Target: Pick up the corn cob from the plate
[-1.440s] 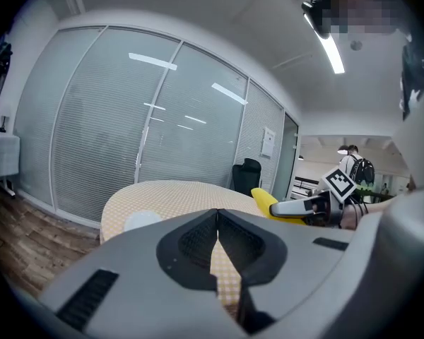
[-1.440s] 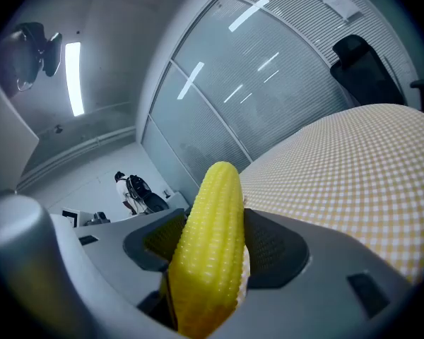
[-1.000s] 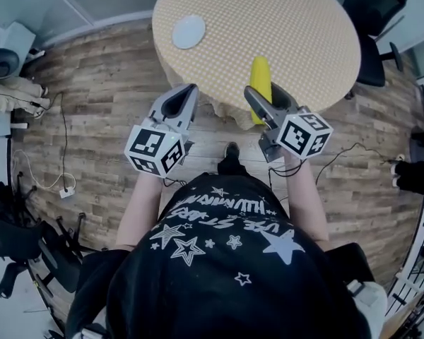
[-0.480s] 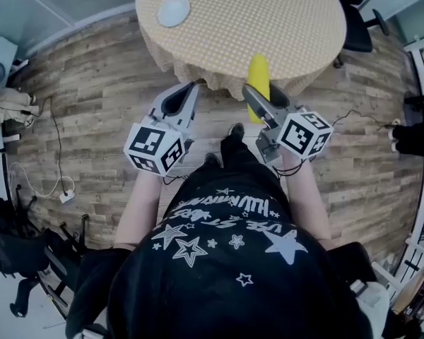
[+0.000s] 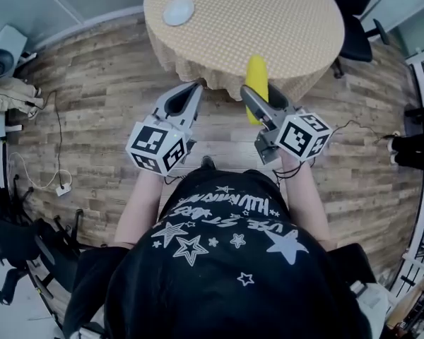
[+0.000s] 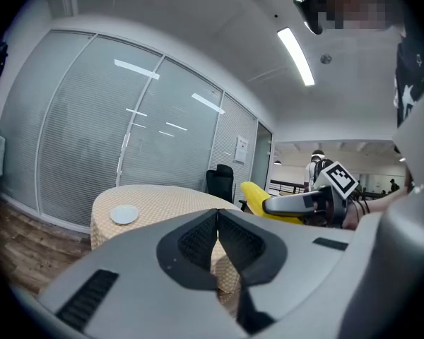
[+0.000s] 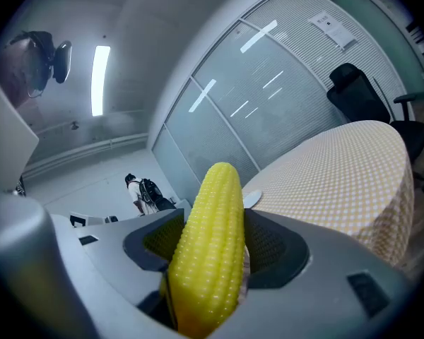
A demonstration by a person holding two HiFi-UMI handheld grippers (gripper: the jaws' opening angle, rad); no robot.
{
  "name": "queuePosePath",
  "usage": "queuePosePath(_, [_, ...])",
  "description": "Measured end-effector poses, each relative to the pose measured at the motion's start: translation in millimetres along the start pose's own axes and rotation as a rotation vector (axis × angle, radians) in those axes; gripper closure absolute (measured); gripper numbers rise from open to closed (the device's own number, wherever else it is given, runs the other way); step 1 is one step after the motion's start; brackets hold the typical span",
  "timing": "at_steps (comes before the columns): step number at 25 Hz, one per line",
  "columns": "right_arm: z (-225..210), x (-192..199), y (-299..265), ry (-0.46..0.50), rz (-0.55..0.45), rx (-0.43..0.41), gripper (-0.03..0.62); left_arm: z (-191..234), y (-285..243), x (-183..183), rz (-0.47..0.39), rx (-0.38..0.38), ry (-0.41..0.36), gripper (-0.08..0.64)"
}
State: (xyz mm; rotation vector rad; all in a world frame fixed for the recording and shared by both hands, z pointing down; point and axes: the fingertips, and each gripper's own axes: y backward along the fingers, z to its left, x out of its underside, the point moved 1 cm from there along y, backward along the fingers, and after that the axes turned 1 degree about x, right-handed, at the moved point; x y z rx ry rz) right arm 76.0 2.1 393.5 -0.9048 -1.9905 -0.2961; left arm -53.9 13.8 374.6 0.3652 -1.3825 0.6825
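Head view: person stands on the wood-plank floor facing a round bench under a checked yellow cloth, one tool in each hand, both held short of the bench's near edge.

Right tongs: closed on the corn cob. In the right gripper view the cob stands between the two dark pads, pressed from both sides, and tilted slightly right. The lower half is gripped, and the upper half sticks out well past the tips. In the head view the cob points forward from the tongs toward the bench, and its far end overlaps the hanging edge of the cloth. Whether it is over the bench top or just before it cannot be told.

Left tongs: jaws drawn together with the pads meeting along a thin seam, and nothing between them. Held level, beside the right tongs and apart from them. The left gripper view shows the cob and right tongs off to its right.

Plate: small, white, round, lying on the far-left part of the bench. The cob is off the plate and well apart from it.

Black office chair stands at the bench's far right side
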Motion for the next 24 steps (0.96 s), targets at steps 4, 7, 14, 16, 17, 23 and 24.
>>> queuePosePath(4, [0,0,19,0.013,0.010,-0.025,0.321,-25,2,1,-0.001,-0.026,-0.009,0.551])
queuePosePath(7, [0,0,42,0.034,0.022,-0.034,0.321,-49,3,2,-0.005,-0.038,-0.009,0.551])
queuePosePath(14, [-7,8,104,0.044,0.019,-0.033,0.321,-110,3,16,-0.002,-0.033,-0.007,0.551])
queuePosePath(16, [-9,12,123,0.043,0.017,-0.029,0.321,-126,3,23,0.003,-0.038,0.001,0.551])
queuePosePath(17, [-9,16,133,0.040,0.019,-0.026,0.321,-136,5,27,0.005,-0.039,0.009,0.551])
queuePosePath(23, [-16,34,182,0.012,0.029,-0.026,0.321,-189,11,39,0.025,-0.047,-0.030,0.551])
queuePosePath(24, [-17,36,189,0.008,0.032,-0.025,0.321,-197,12,40,0.024,-0.049,-0.032,0.551])
